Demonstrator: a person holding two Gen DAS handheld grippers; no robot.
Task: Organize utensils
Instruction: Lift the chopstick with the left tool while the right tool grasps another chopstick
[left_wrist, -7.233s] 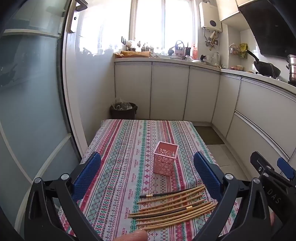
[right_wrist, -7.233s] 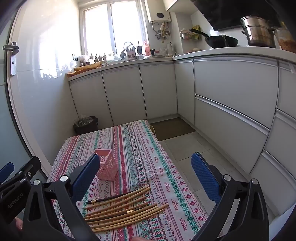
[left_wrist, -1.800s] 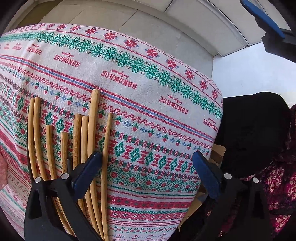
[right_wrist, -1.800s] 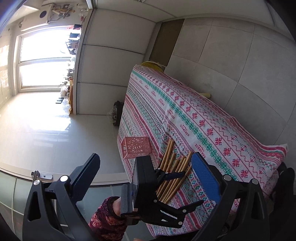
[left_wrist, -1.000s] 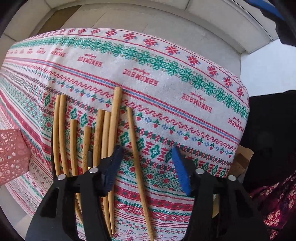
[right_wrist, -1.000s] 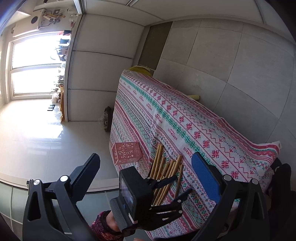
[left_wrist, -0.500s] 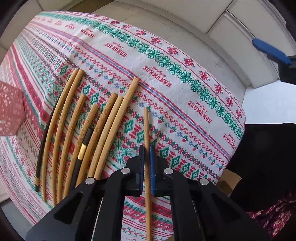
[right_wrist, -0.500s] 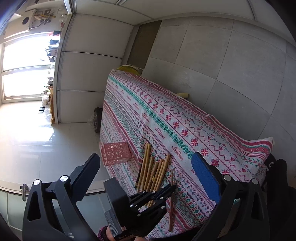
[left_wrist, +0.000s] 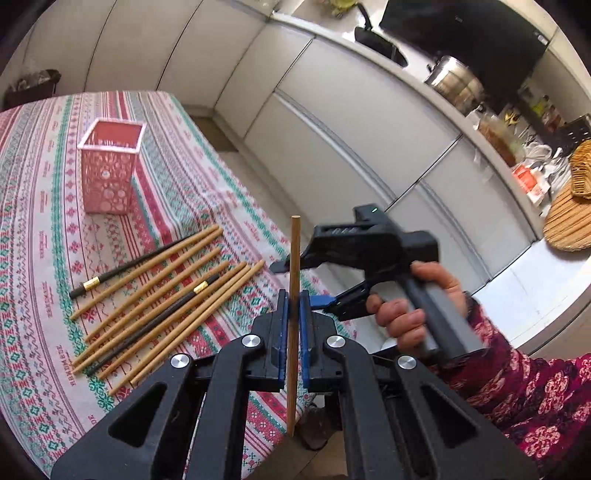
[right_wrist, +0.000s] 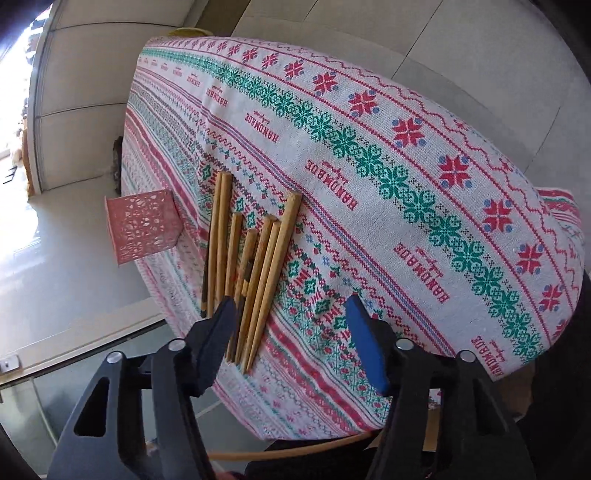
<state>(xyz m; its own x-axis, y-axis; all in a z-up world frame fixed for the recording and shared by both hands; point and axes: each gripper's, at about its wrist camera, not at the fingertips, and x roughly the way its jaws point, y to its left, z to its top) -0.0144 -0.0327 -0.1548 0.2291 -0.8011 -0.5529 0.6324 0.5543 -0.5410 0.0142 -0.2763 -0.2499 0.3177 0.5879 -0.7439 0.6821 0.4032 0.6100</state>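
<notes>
Left gripper (left_wrist: 291, 308), jaws clamped on one upright bamboo chopstick (left_wrist: 294, 258). Right gripper (right_wrist: 291, 325), jaws just closing to half apart, nothing between them, at 6 o'clock of nine chopsticks (right_wrist: 255, 266) lying near the tablecloth (right_wrist: 406, 206) edge. One pink basket (left_wrist: 109, 173) stands at 11 o'clock, open cloth around it.

Both wrist views angled down, close – share tablecloth (left_wrist: 207, 206), chopsticks (right_wrist: 258, 266); edges warped, perhaps.

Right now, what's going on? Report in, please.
Left gripper shut on one chopstick, lifted. Right gripper open, jaws just closing. Pink holder unobstructed.
</notes>
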